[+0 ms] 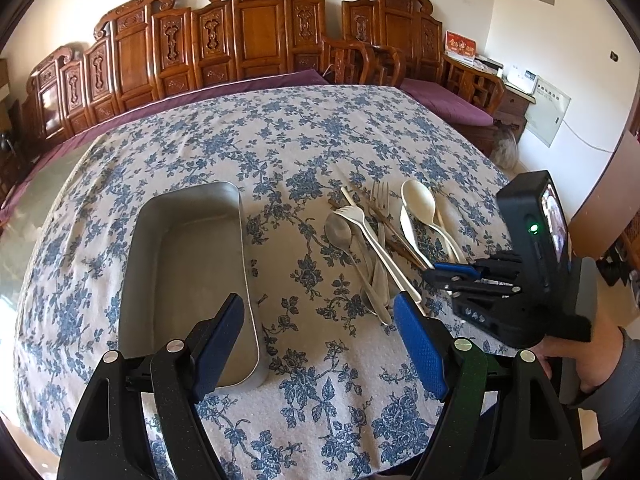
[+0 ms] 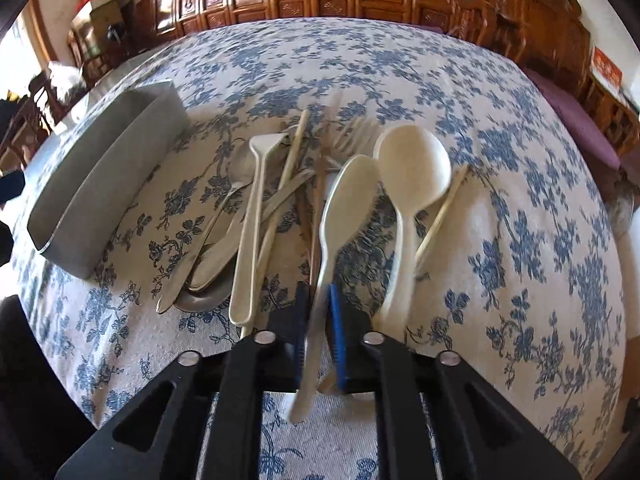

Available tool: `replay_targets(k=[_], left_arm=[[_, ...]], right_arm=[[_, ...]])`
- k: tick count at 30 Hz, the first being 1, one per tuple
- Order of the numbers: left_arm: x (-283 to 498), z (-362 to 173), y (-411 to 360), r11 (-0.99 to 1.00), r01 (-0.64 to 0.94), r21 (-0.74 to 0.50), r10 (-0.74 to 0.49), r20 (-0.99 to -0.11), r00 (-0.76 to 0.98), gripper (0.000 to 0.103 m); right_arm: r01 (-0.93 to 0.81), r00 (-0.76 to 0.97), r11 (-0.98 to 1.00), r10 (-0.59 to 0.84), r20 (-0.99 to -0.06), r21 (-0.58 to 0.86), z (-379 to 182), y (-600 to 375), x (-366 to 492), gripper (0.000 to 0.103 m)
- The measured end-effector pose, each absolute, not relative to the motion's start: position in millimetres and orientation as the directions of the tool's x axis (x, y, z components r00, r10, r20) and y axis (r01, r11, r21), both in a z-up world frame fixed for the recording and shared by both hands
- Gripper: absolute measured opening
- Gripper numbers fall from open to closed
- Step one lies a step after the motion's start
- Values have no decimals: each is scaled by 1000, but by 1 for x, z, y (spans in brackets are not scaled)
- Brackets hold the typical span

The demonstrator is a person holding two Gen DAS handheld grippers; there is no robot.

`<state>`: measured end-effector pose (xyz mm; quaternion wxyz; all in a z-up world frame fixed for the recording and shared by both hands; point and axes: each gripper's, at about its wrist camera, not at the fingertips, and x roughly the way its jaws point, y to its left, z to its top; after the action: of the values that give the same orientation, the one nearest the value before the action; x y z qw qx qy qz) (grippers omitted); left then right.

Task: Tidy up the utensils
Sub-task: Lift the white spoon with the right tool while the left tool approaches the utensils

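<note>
Cream plastic is what the right gripper (image 2: 316,320) has between its blue pads: the handle of a narrow pale spoon (image 2: 352,196), pinched near its tail end while the bowl points away across the flowered tablecloth (image 2: 520,160). The grip sits far back on a long handle, so the spoon could swing or slip out once it is lifted — the picture already blurs there. Just beside it lies a rounder white spoon (image 2: 414,168), and a thin chopstick (image 2: 440,216) lies just beyond that; a careless lift might drag either one along. Left of these, a heap of metal spoons (image 2: 212,252) and a white spatula-like piece (image 2: 256,200) overlap, with a fork (image 1: 380,196) behind them, so one nudge could scatter them.

The left gripper (image 1: 320,344) hangs spread wide and empty above the cloth, between the heap and the metal tray (image 1: 180,264). That tray is bare inside, well apart from the pinched spoon — a long carry for so loose a hold.
</note>
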<state>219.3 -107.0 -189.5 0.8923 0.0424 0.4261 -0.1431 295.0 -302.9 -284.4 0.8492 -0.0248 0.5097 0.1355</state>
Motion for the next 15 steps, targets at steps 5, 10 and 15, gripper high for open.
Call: replay_targets(k=[5, 10, 15], left_arm=[[221, -192, -109, 955, 294, -43, -217, -777, 591, 74], [224, -191, -119, 952, 305, -32, -215, -778, 590, 74], [232, -193, -133, 947, 320, -18, -212, -785, 582, 74]], right_arm=[[-256, 473, 958, 241, -847, 130, -269, -309, 286, 6], [-264, 489, 954, 257, -834, 140, -261, -314, 284, 6], [-247, 516, 953, 282, -809, 175, -246, -329, 282, 6]])
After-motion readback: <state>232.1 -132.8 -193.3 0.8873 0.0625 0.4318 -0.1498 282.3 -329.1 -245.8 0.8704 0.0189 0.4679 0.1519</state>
